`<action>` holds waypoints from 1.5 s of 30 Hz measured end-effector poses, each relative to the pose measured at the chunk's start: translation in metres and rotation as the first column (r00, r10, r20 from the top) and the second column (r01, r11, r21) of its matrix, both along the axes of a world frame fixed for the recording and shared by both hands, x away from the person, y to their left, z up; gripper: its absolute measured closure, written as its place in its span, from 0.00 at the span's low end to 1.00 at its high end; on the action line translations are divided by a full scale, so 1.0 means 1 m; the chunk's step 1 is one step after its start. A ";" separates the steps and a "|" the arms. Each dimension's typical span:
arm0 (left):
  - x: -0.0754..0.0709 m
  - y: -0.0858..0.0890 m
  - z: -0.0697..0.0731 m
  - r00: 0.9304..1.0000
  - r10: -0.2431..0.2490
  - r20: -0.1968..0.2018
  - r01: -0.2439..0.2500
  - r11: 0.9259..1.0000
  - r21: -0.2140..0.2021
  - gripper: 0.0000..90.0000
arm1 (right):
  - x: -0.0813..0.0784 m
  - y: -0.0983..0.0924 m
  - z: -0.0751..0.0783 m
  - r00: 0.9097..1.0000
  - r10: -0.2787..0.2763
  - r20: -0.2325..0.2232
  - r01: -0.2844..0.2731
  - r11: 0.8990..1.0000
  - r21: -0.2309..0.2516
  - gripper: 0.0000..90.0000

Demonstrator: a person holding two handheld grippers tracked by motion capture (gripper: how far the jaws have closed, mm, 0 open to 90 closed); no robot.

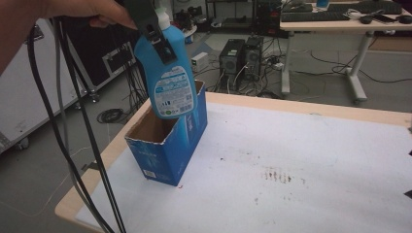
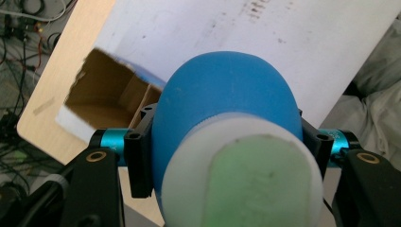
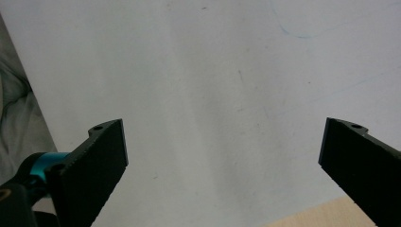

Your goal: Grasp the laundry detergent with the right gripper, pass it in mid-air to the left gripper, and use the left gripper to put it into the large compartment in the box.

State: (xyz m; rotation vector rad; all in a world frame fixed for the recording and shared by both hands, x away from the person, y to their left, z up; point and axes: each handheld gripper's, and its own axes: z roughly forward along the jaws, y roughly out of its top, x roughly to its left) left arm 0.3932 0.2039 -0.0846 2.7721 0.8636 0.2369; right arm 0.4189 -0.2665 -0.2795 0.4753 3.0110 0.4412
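Left fingers (image 1: 158, 41) clamp the neck of a blue bottle (image 1: 167, 80), black pads pressing either side just below its white cap (image 2: 241, 175). The bottle hangs upright, label outward, its base at the mouth of an open blue box (image 1: 167, 141), a hold that seems meant to guide it through that opening. The box stands near the worktop's (image 1: 311, 165) far left corner, brown inside visible in the left gripper view. Right fingers (image 3: 222, 161) stand wide apart with nothing between them, pointed down at bare white surface near a wooden edge, apparently idle. The worktop is white with a pale wood rim and a reddish-brown stain (image 1: 278, 175) near its middle. Beyond lie a grey floor, computer towers (image 1: 240, 58), loose cables and another desk (image 1: 340, 24) carrying keyboards.
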 end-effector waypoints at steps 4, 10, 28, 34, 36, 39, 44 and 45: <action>0.000 0.017 -0.002 1.000 0.017 0.008 -0.018 1.000 0.011 0.42 | 0.006 -0.008 0.002 0.999 -0.032 0.007 0.032 0.999 0.026 0.01; 0.001 0.038 -0.014 1.000 0.024 0.015 -0.024 0.999 0.022 0.42 | 0.010 -0.011 0.003 0.999 -0.045 0.012 0.044 0.998 0.042 0.01; 0.011 0.055 -0.080 0.999 0.017 -0.029 -0.017 1.000 0.013 0.42 | 0.013 -0.014 -0.002 0.998 -0.068 0.008 0.068 0.997 0.037 0.01; 0.015 0.052 -0.103 0.999 0.004 -0.036 -0.003 1.000 0.026 0.42 | 0.012 -0.016 -0.007 0.997 -0.074 0.005 0.074 0.996 0.041 0.01; 0.016 0.051 -0.111 0.999 0.003 -0.039 -0.002 1.000 0.031 0.42 | 0.012 -0.016 -0.009 0.997 -0.077 0.001 0.077 0.996 0.038 0.01; 0.018 0.050 -0.120 0.999 -0.006 -0.045 0.008 0.999 0.044 0.42 | 0.011 -0.016 -0.011 0.997 -0.079 -0.003 0.079 0.996 0.037 0.01; 0.022 0.052 -0.136 0.998 0.001 -0.062 0.002 0.999 0.043 0.42 | 0.012 -0.015 -0.012 0.997 -0.080 -0.003 0.080 0.996 0.039 0.01; 0.022 0.052 -0.136 0.998 0.001 -0.062 0.002 0.999 0.043 0.42 | 0.012 -0.015 -0.012 0.997 -0.080 -0.003 0.080 0.996 0.039 0.01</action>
